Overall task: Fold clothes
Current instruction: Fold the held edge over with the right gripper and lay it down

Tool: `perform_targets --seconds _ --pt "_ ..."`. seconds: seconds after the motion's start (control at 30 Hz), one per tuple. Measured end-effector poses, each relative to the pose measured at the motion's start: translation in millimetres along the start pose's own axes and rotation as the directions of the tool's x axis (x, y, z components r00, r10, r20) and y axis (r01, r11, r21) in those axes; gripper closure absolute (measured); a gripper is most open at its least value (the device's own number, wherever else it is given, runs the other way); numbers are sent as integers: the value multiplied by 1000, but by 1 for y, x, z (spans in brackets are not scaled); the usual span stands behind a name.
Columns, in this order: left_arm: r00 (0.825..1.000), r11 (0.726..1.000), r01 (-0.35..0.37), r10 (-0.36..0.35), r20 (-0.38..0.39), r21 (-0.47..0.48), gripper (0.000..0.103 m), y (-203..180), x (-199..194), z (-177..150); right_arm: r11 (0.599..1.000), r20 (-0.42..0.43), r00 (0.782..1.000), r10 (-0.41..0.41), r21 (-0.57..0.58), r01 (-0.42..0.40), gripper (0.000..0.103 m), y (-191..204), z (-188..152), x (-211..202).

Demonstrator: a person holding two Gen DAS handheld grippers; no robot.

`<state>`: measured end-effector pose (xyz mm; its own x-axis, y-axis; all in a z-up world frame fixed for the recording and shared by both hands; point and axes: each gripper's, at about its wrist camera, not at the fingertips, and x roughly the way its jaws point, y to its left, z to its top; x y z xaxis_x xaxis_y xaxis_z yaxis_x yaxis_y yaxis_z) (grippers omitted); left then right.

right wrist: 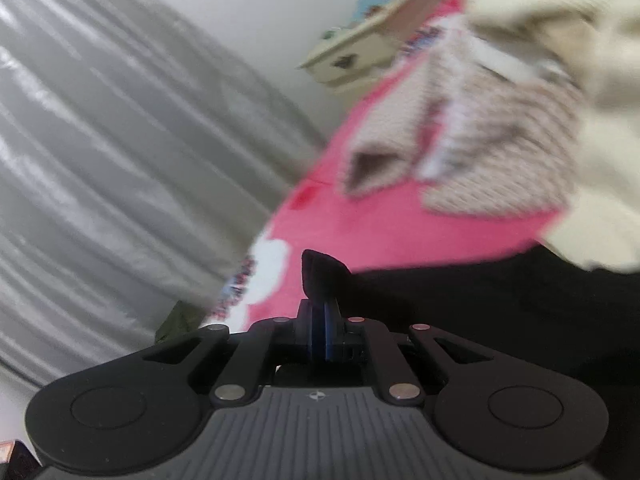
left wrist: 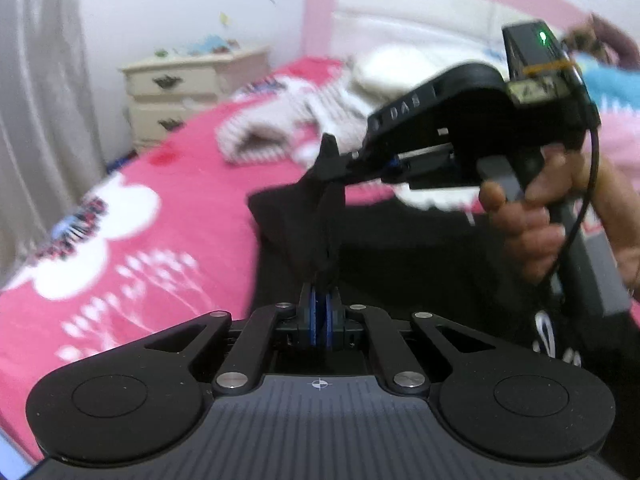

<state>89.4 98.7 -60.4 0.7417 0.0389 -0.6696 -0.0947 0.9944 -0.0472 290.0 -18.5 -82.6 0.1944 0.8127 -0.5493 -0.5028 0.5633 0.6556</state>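
Two pinches hold the black garment (left wrist: 400,248) on the pink bed (left wrist: 168,168): your left tongs (left wrist: 322,300) and right tongs (left wrist: 332,160) are each clamped tight on its near-left edge, close together, probably so you can carry that edge across as one fold.

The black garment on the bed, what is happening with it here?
A person is folding clothes on a pink bedsheet. Each hand holds a gripper, and both the left gripper and the right gripper are shut on the black garment, lifting its edge. A striped garment lies further back, untouched.
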Motion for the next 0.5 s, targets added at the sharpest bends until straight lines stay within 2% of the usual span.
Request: perform_targets --seconds 0.13,0.23,0.33,0.43,0.5 --pt "994 999 40 -38 -104 19 85 -12 15 -16 992 -6 992 -123 -8 123 96 -29 -16 1" --pt "984 994 112 -110 -139 6 82 -14 9 -28 990 0 991 -136 44 136 95 -46 -20 -3" --pt "981 990 140 -138 -136 1 81 -6 -2 -33 988 2 990 -143 63 142 94 -53 -20 -14" --pt "989 994 110 -112 -101 -21 81 15 -11 -30 986 44 986 -163 29 162 94 -49 -19 -29" --pt "995 998 53 -54 -84 -16 80 27 -10 -25 990 45 989 -142 4 142 94 -41 -21 -35"
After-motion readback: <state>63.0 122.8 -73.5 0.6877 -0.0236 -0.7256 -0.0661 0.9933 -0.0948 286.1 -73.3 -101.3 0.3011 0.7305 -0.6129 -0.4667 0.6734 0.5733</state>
